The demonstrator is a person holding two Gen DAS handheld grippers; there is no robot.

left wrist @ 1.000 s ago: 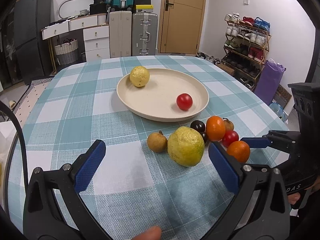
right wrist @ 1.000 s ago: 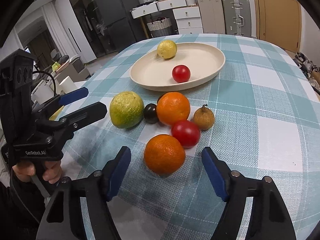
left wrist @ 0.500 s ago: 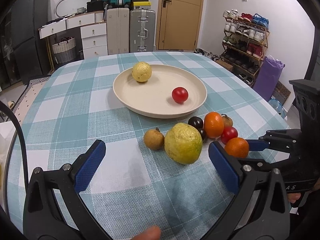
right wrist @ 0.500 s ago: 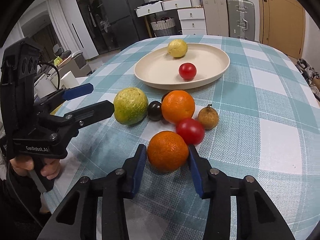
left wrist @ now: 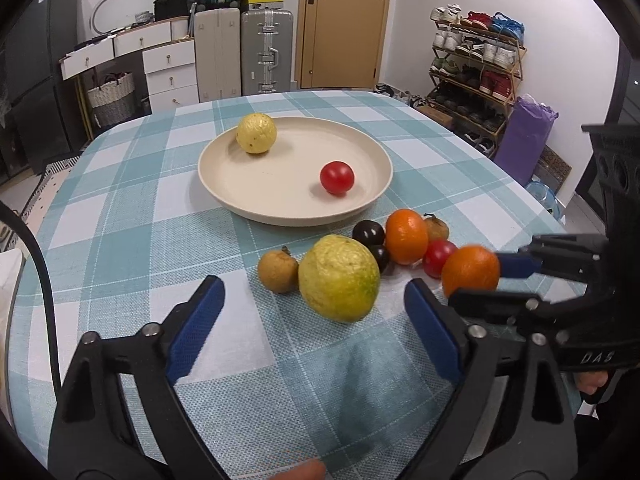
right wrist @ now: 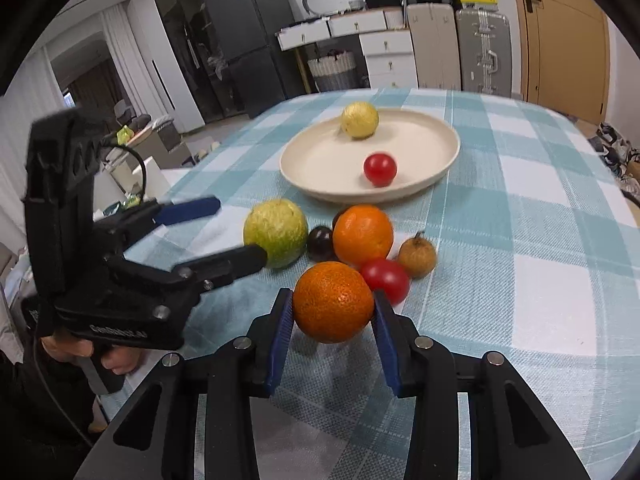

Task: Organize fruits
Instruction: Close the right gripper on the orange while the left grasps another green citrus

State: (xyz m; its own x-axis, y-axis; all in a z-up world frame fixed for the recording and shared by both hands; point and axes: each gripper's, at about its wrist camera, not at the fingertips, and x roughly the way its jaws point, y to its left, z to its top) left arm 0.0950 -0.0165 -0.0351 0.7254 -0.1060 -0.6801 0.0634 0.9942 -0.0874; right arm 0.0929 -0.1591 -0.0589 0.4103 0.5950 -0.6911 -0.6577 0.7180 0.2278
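My right gripper [right wrist: 333, 298] has its jaws closing, and both blue pads press on an orange [right wrist: 333, 301], which hangs just above the cloth. The left wrist view shows that orange [left wrist: 471, 271] held at the right. My left gripper [left wrist: 312, 282] is closing, with a large yellow-green fruit [left wrist: 339, 278] between its fingers but untouched. A cream plate [left wrist: 288, 168] beyond holds a yellow fruit [left wrist: 256, 133] and a red tomato [left wrist: 337, 177].
A second orange [right wrist: 363, 235], a red tomato [right wrist: 386, 278], dark plums [right wrist: 320, 242] and a brown fruit [right wrist: 417, 258] cluster on the checked tablecloth [right wrist: 520, 240]. Another brown fruit [left wrist: 277, 271] touches the big fruit's left side. Suitcases and a shoe rack stand beyond the table.
The right gripper's jaws closed onto the nearest orange and raised it slightly off the cloth. The left gripper's fingers narrowed a little around the yellow-green fruit.
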